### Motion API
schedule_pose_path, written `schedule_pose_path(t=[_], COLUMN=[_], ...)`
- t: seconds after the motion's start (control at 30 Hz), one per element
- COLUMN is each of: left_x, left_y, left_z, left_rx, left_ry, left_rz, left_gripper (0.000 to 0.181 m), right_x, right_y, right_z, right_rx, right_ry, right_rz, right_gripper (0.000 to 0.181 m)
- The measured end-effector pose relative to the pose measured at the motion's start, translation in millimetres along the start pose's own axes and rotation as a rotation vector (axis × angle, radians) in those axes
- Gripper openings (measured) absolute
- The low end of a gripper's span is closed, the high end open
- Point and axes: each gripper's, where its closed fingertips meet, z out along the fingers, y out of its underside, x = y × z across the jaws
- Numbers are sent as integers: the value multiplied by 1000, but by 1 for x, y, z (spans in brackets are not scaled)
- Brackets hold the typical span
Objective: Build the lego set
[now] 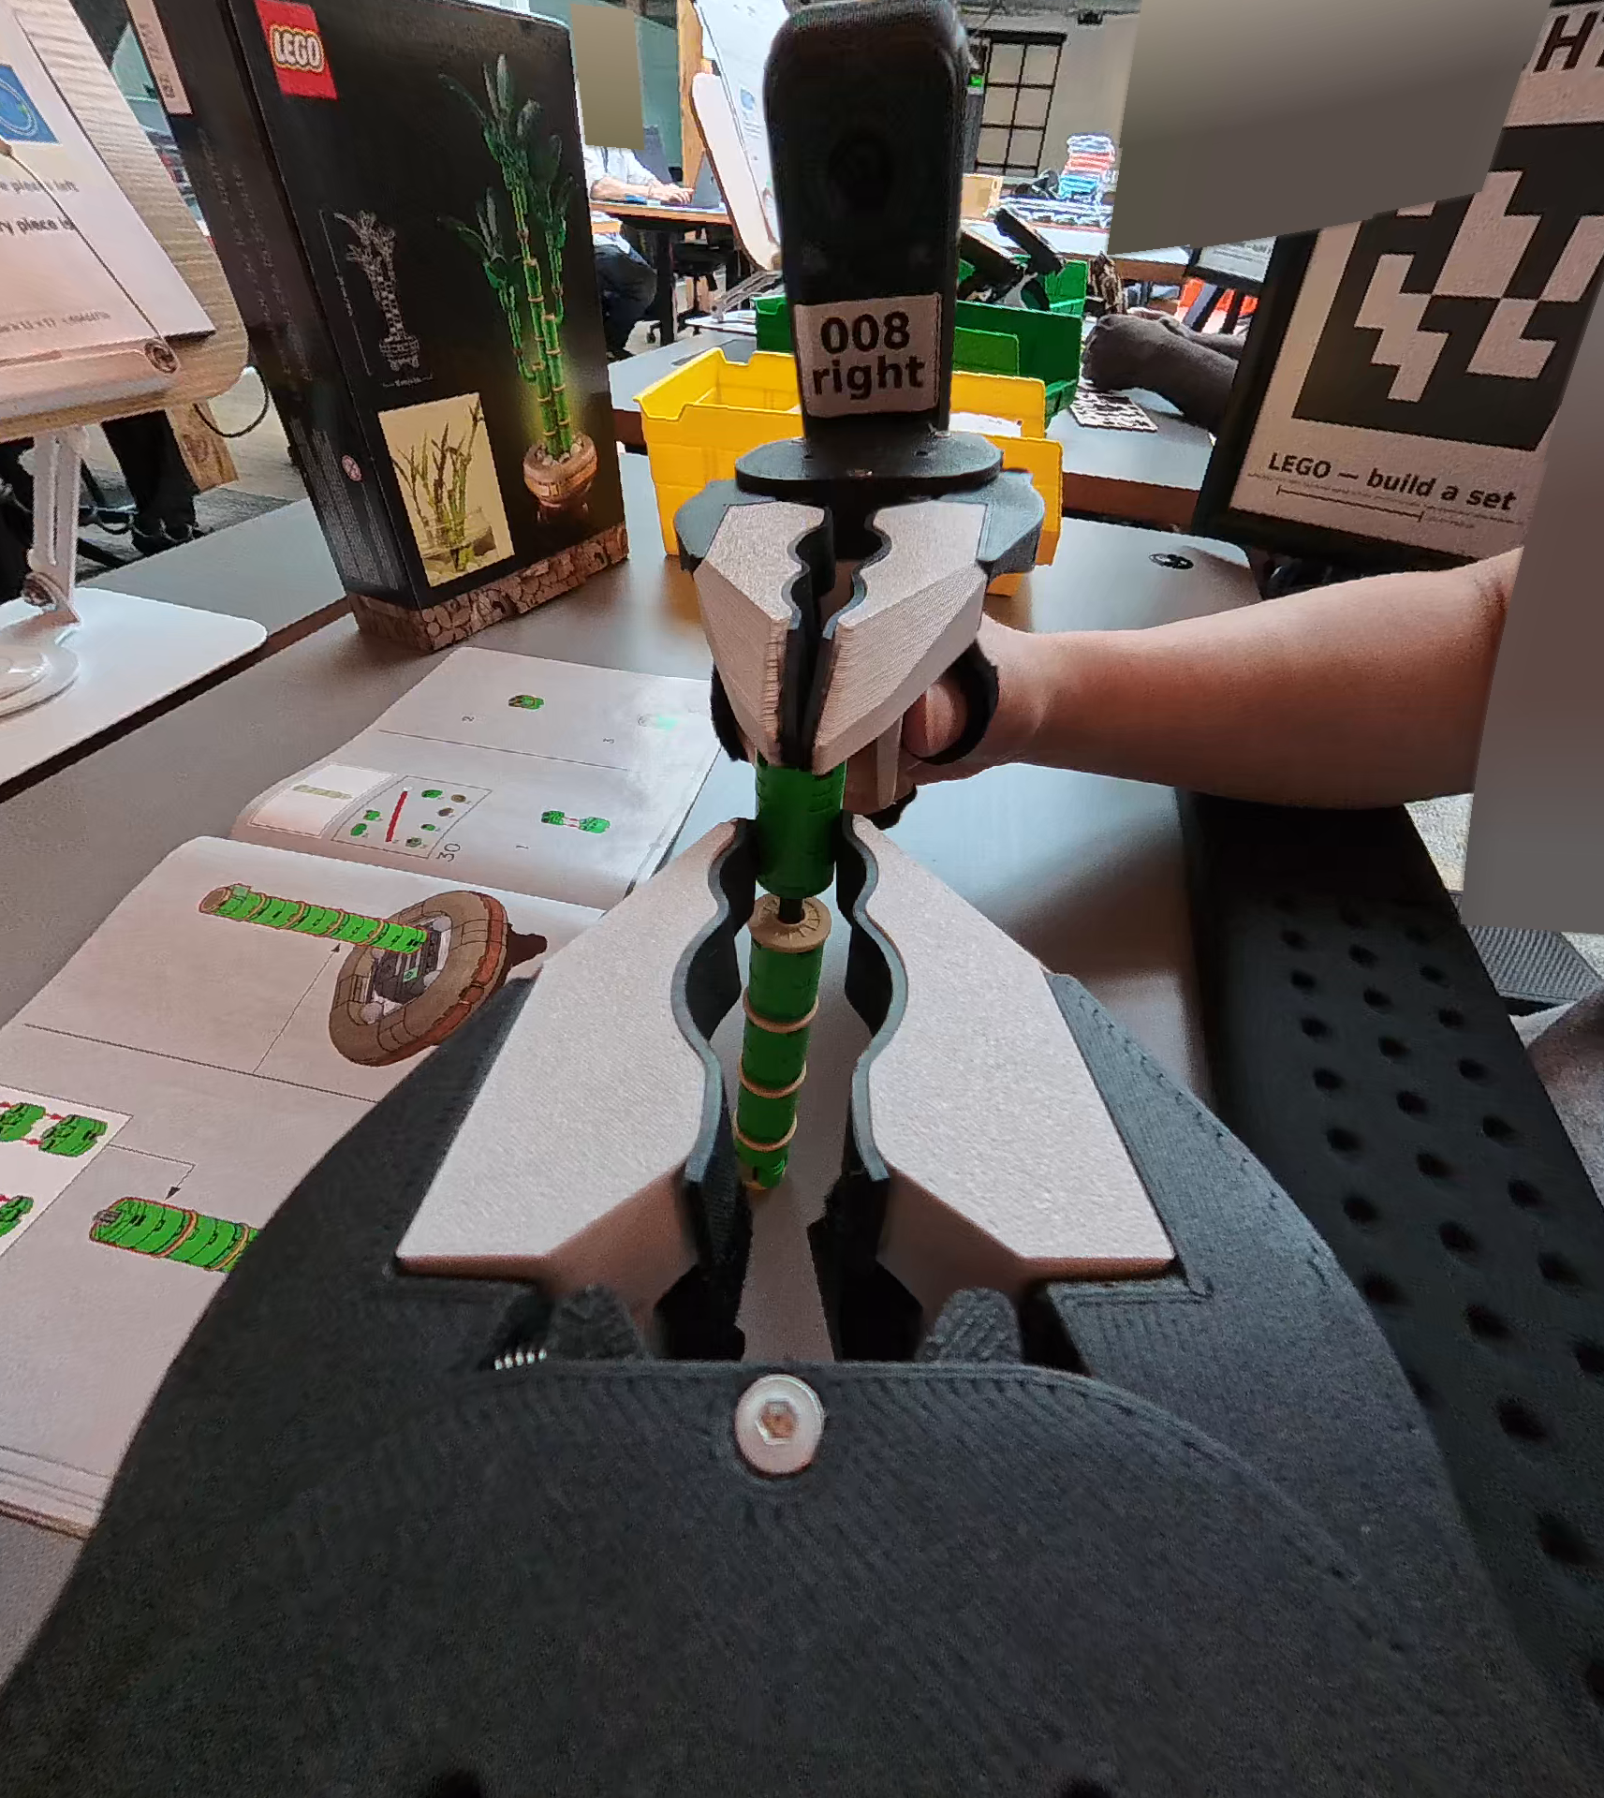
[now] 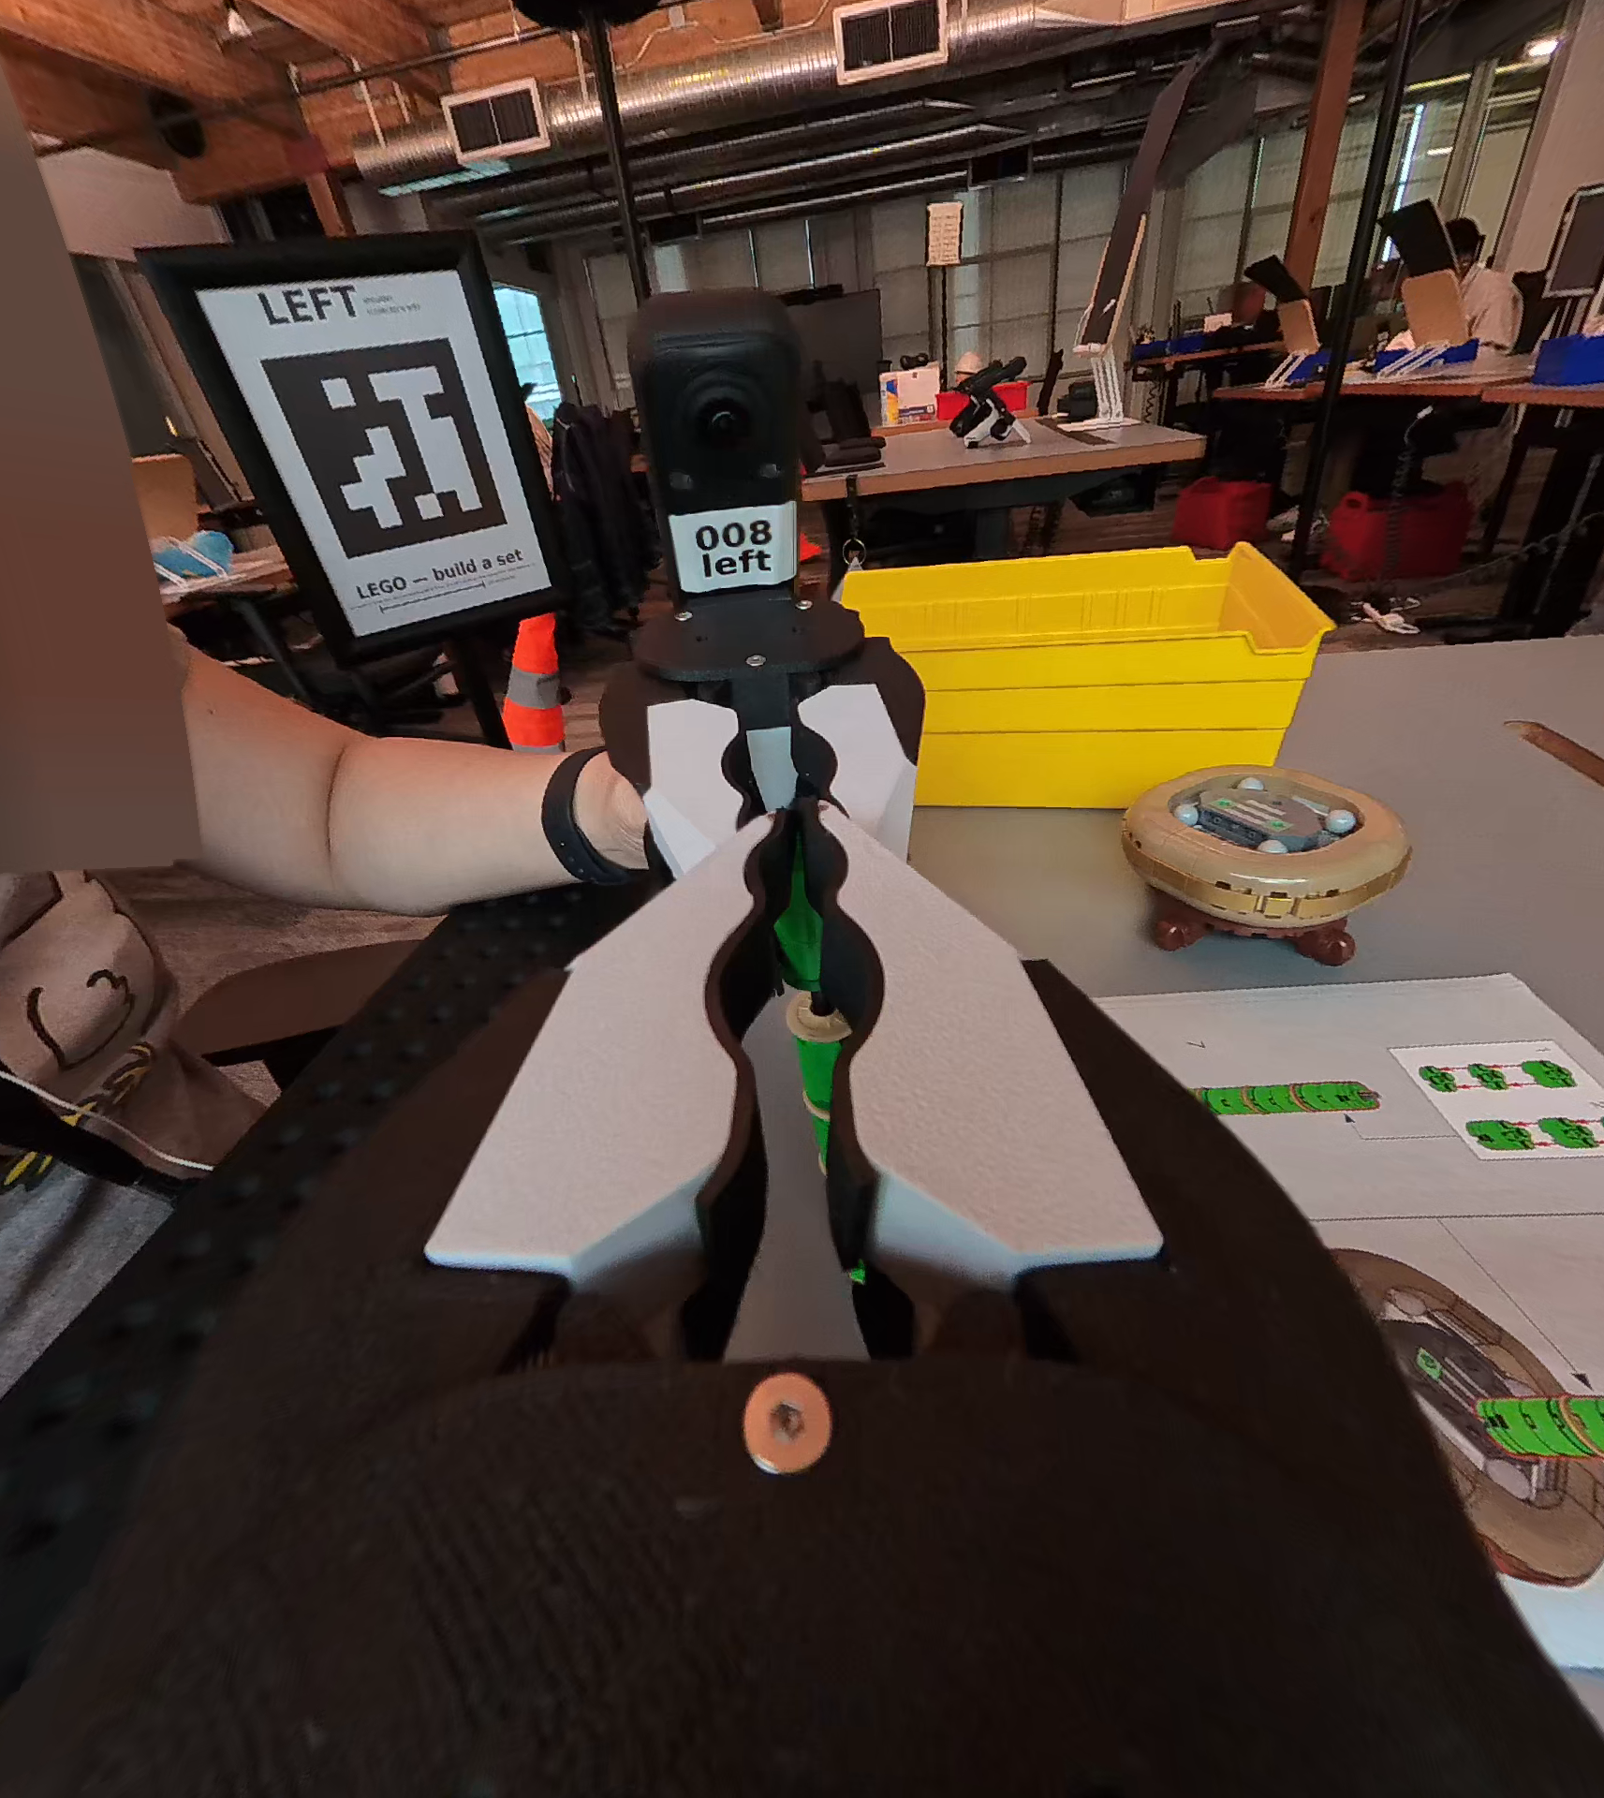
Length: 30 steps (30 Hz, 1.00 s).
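Observation:
A green bamboo stalk hangs roughly upright between the two facing grippers. Its plain green top section sits above a short bare black axle and a tan-ringed lower section. My right gripper comes from the far side and is shut on the top of the green section. My left gripper closes its fingertips on either side of the same section, just below. In the right wrist view, the stalk shows through the narrow gap of my right gripper. The round tan pot base stands on the table.
The open instruction booklet lies flat beside the grippers, also in the right wrist view. A yellow bin stands behind the pot base. The set's box, a tablet stand and a framed sign stand around. A black perforated panel lies close by. Only a small space, under 4 cm, lies between the two pairs of fingers. Both grippers' tips are roughly 20 centimetres from the round tan pot base.

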Motion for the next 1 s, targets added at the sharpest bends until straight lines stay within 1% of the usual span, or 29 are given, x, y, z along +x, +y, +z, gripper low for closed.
schedule_pose_path(t=[0.1, 0.37, 0.47, 0.57, 0.83, 1.0], left_x=[1, 4, 4, 5, 7, 7], left_y=[0, 0, 0, 0, 0, 0], left_z=[0, 2, 3, 2, 3, 3], left_rx=[-1, -6, -1, -1, 8, 9], left_ry=[4, 14, 13, 14, 26, 26], left_rz=[0, 17, 12, 17, 14, 13], left_gripper=[16, 16, 16, 16, 16, 16], right_x=[0, -5, -3, -3, -6, -6], right_y=[1, 1, -1, -1, -1, 0], right_z=[0, -3, -4, -4, -5, -4], right_rx=[-14, 6, 40, 37, 61, 43], right_ry=[9, -25, -24, -30, -79, -45], right_rz=[-27, -12, 3, 6, 79, 5], right_gripper=[5, 6, 8, 10, 10, 11])
